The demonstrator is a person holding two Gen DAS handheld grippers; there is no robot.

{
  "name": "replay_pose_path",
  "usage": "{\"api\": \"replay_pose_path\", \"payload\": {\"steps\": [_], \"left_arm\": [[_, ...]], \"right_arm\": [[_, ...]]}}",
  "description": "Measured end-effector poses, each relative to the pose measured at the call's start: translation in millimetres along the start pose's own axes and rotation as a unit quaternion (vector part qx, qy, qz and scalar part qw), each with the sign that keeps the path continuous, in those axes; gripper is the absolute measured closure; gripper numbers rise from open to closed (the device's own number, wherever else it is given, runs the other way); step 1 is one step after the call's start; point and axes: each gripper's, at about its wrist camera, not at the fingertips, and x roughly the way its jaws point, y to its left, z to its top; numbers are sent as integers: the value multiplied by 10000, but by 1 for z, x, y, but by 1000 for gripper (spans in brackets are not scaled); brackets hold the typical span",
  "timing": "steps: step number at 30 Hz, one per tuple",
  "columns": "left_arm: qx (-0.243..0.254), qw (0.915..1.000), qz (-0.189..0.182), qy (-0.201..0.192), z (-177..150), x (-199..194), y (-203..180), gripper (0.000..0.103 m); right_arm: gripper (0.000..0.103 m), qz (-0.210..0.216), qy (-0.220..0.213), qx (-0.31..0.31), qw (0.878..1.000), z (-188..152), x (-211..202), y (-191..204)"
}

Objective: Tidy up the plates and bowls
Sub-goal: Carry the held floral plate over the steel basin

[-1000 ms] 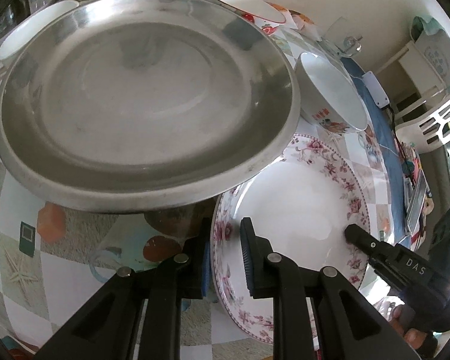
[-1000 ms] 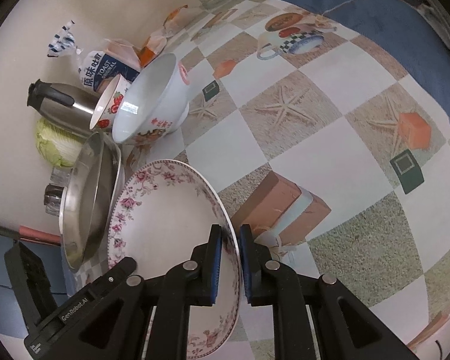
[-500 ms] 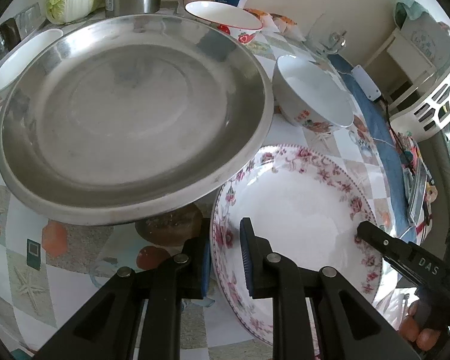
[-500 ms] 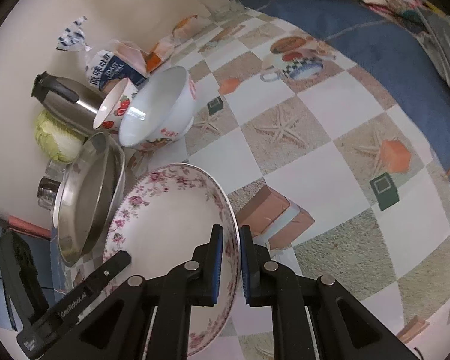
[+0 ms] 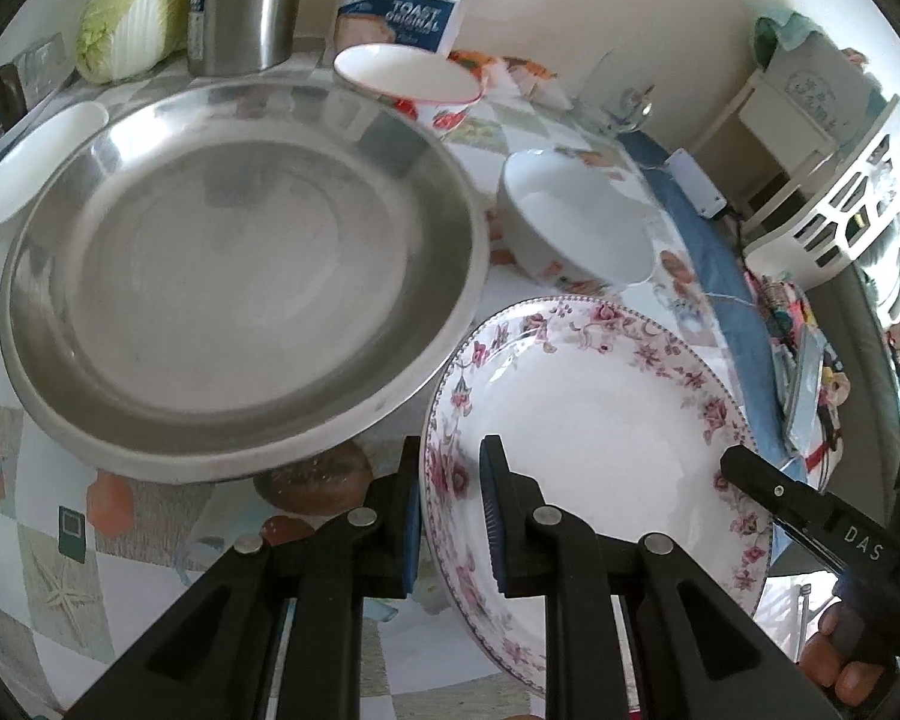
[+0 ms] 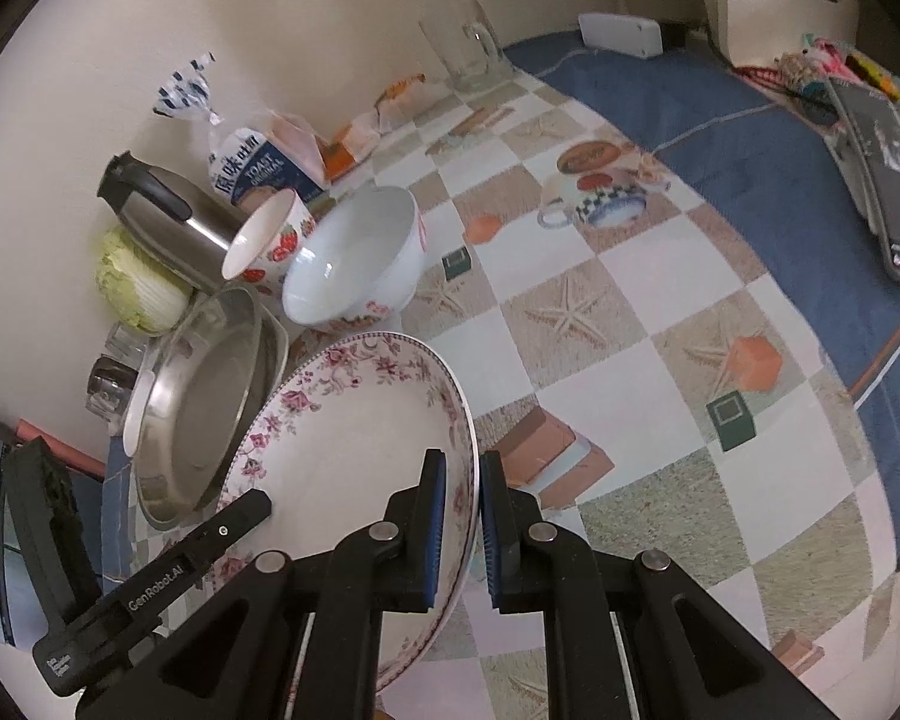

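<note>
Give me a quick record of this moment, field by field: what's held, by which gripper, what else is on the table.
held item: floral plate, clear of the tablecloth
left gripper: shut on the plate's near rim
right gripper: shut on the opposite rim
beside it: steel pan, empty
bowls: white bowl, strawberry bowl, both upright and empty
back by the wall: steel jug, cabbage, bread bag
surface: checked tablecloth
</note>
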Motion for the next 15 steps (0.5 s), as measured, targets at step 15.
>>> {"api": "replay_pose_path", "payload": {"steps": [15], "left_arm": [[177, 9981, -263, -525, 19, -31, -6, 84]], "right_arm": [[91, -34, -368, -70, 9993, 8, -19, 14]]}}
